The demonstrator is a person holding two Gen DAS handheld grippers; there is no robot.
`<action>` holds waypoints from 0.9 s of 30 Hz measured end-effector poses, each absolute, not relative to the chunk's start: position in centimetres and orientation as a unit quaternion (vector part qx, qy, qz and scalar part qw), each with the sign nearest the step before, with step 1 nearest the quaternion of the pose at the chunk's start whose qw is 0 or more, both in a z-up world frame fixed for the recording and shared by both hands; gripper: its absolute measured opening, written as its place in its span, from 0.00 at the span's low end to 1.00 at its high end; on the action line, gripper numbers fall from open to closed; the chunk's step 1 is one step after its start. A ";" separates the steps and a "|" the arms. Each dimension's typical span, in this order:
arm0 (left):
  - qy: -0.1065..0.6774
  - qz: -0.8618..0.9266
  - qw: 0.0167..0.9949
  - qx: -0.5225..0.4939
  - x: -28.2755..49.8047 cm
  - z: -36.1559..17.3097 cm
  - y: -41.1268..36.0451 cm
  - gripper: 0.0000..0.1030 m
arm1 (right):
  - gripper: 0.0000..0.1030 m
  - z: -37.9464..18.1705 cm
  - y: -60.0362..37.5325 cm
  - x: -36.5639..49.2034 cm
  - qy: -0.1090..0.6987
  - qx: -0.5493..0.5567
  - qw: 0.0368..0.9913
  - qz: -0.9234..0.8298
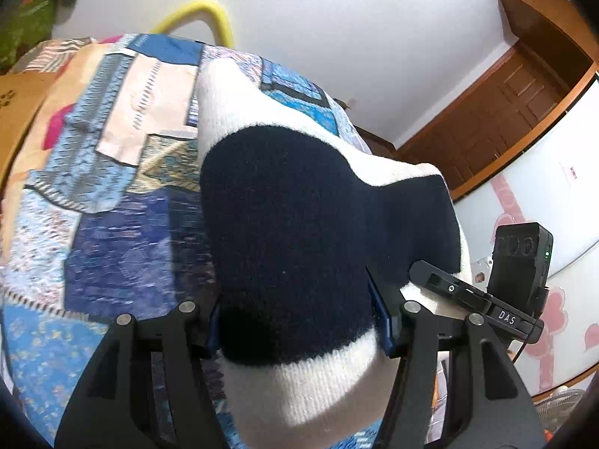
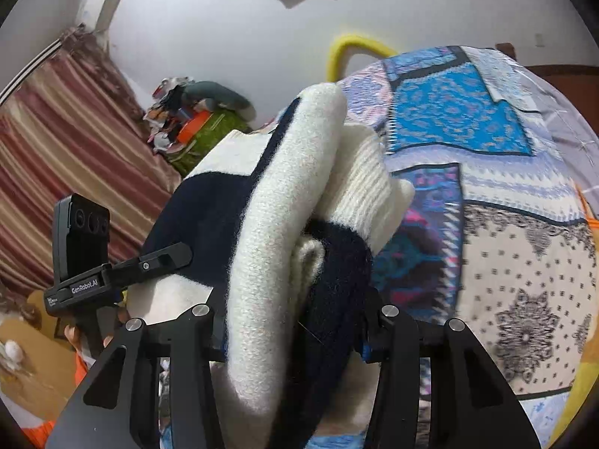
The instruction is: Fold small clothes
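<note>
The bunched sweater (image 1: 292,224) blocks ahead; the patchwork bedspread (image 1: 112,187) beside it lies open.

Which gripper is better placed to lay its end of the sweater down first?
Probably left: its jaws hold a flat part of the sweater. The right holds a bunched, twisted part.

A patchwork bedspread (image 1: 112,157) in blue, cream and pink prints covers the bed. Behind it, at twelve o'clock, a curved yellow foam tube (image 1: 209,11) rises against the plain white wall (image 1: 337,37). In the left wrist view a brown wooden door (image 1: 505,112) stands at two o'clock. In the right wrist view a striped maroon curtain (image 2: 56,142) hangs at nine o'clock, beside a heap of clutter on green cloth (image 2: 198,119).
</note>
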State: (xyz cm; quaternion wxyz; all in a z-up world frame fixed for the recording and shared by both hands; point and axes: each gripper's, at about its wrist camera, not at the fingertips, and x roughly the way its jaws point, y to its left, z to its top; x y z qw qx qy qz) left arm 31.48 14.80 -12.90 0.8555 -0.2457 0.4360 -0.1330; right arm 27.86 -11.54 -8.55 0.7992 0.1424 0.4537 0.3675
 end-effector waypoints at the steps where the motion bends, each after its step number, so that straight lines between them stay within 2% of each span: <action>1: 0.436 -0.129 0.856 -0.247 31.0 -12.9 15.3 0.59 | 0.42 -8.6 -10.8 27.8 0.455 0.139 0.797 0.372; 11: 0.458 -0.093 0.836 -0.288 27.8 -16.7 21.4 0.59 | 0.42 -11.9 -5.2 27.5 0.493 0.120 0.770 0.387; 21: 0.509 -0.074 0.794 -0.323 27.9 -23.0 22.5 0.60 | 0.43 -16.5 -3.9 27.1 0.549 0.106 0.750 0.355; 27: 0.506 -0.067 0.797 -0.324 26.7 -23.6 23.0 0.65 | 0.47 -16.1 -4.6 26.6 0.547 0.099 0.754 0.350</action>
